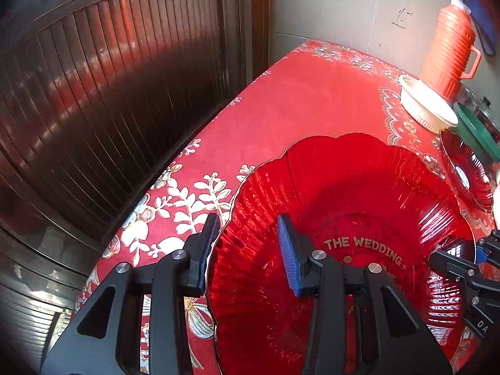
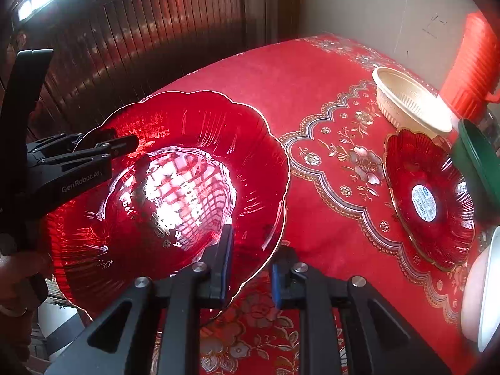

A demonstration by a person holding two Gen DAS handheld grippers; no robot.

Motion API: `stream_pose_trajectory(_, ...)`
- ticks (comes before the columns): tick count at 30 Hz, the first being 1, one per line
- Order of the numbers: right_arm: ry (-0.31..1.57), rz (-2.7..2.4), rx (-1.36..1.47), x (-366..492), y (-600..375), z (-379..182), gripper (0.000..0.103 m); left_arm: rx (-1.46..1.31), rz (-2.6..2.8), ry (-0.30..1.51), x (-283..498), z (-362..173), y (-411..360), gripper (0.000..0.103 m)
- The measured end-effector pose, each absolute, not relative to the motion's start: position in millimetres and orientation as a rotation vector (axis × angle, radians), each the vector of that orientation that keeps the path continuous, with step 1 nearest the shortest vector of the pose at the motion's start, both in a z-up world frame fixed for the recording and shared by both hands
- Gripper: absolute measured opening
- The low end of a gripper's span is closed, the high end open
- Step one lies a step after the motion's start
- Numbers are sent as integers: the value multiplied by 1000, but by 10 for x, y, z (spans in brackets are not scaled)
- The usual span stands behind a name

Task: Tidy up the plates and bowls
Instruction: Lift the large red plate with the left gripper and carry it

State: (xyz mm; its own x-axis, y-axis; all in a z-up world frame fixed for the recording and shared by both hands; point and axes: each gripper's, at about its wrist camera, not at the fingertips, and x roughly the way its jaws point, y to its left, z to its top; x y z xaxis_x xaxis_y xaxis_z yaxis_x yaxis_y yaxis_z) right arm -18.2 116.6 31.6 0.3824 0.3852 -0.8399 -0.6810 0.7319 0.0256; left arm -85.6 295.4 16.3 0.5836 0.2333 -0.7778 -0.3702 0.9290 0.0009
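Note:
A large red scalloped glass plate [image 1: 359, 193] with gold lettering is held above the red tablecloth [image 1: 297, 93]. My left gripper [image 1: 247, 243] straddles its left rim, one finger outside and one inside, jaws wide apart. My right gripper [image 2: 250, 262] straddles the plate's [image 2: 187, 162] near right rim with a narrow gap, not clearly pinching. A smaller red plate [image 2: 431, 200] with a white sticker lies on the table to the right. A cream ribbed bowl [image 2: 409, 103] stands behind it.
An orange thermos [image 1: 450, 47] stands at the back right by the wall. A green bowl rim [image 2: 478, 162] and a white bowl [image 2: 481, 287] sit at the right edge. A dark wooden shutter door [image 1: 109, 93] lies beyond the table's left edge.

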Motion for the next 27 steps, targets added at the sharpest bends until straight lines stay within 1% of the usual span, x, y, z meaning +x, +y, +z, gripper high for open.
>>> stream_pose_trajectory(1,960,700,-349,-180,1166,310,21,-180,353,876,-858,164,2969,38)
stream_pose_trajectory(3,967,706,-342,-167,1166,299,21,-174,361,866,-846,172,2966,41)
stream_pose_trajectory(6,974,716,-325,-190,1112,292,21,-168,360,860,-831,171,2955,42)
stream_pose_trajectory(8,979,713,-315,-180,1081,298,23,-185,354,853,-838,172,2981,42)
stream_pose_trajectory(10,982,709,-303,-195,1054,313,30,-204,348,843,-856,186,3026,42)
stream_pose_trajectory(11,979,704,-298,-195,1037,325,31,-212,350,837,-870,201,3047,47)
stream_pose_trajectory(12,975,702,-293,-195,1017,335,33,-214,354,826,-886,224,3055,56)
stream_pose_trajectory(13,972,698,-287,-193,995,347,35,-212,358,811,-908,258,3062,60)
stream_pose_trajectory(14,972,696,-279,-187,973,358,37,-207,360,794,-931,301,3060,66)
stream_pose_trajectory(16,972,689,-263,-174,926,381,42,-190,360,767,-970,393,3044,68)
stream_pose_trajectory(20,961,683,-239,-159,843,447,44,-142,366,737,-1026,583,2974,68)
stream_pose_trajectory(22,952,678,-221,-155,793,496,48,-122,367,712,-1059,691,2924,68)
stream_pose_trajectory(23,946,678,-209,-157,764,527,50,-113,368,697,-1075,747,2905,70)
stream_pose_trajectory(24,940,678,-197,-157,741,562,53,-106,369,681,-1090,800,2878,74)
stream_pose_trajectory(26,925,682,-180,-153,700,616,55,-96,358,654,-1096,898,2808,81)
stream_pose_trajectory(27,917,683,-174,-159,682,649,56,-95,349,645,-1089,940,2767,82)
